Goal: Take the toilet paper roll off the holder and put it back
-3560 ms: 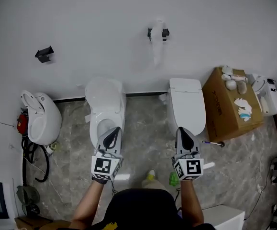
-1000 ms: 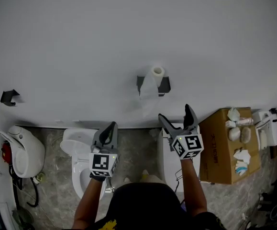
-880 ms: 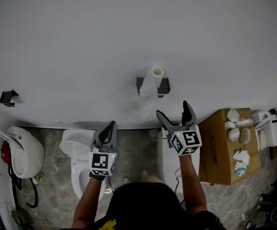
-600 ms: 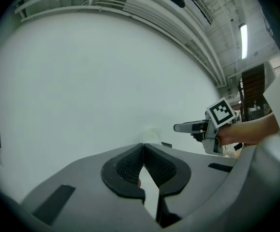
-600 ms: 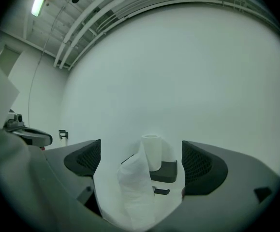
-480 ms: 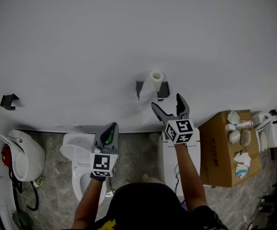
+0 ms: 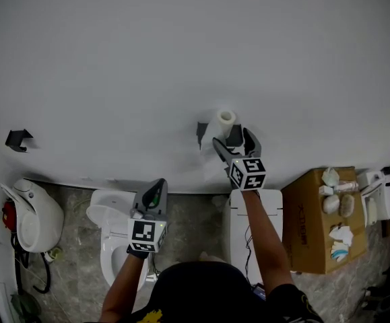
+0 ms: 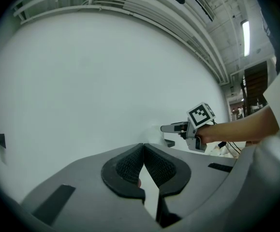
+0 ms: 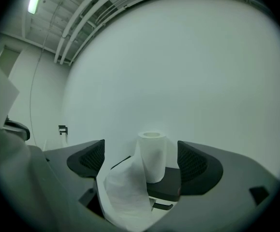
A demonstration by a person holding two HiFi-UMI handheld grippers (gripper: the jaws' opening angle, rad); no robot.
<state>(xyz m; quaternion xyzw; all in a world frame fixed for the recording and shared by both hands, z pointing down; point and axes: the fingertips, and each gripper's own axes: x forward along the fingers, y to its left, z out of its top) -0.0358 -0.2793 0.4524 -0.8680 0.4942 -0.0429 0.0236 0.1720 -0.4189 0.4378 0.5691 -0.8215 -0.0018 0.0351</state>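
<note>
A white toilet paper roll (image 7: 226, 118) stands upright on a black wall holder (image 7: 234, 135), and a loose tail of paper (image 7: 208, 140) hangs down from it. My right gripper (image 7: 233, 140) reaches up to the holder. In the right gripper view the roll (image 9: 152, 156) stands between the two pads, which are apart from it, and the jaws are closing. The paper tail (image 9: 124, 193) droops over the holder's shelf (image 9: 168, 181). My left gripper (image 7: 155, 187) hangs lower at the left, shut with nothing in it, its pads (image 8: 130, 166) touching.
Below the wall stand two white toilets (image 7: 110, 214) (image 7: 272, 227) on a grey marble floor. A cardboard box (image 7: 309, 227) with small items on top is at the right. A white fixture (image 7: 29, 210) and a black wall bracket (image 7: 18, 139) are at the left.
My right gripper has moved up and toward the wall until its jaws stand on either side of the roll. The left gripper has dropped a little lower.
</note>
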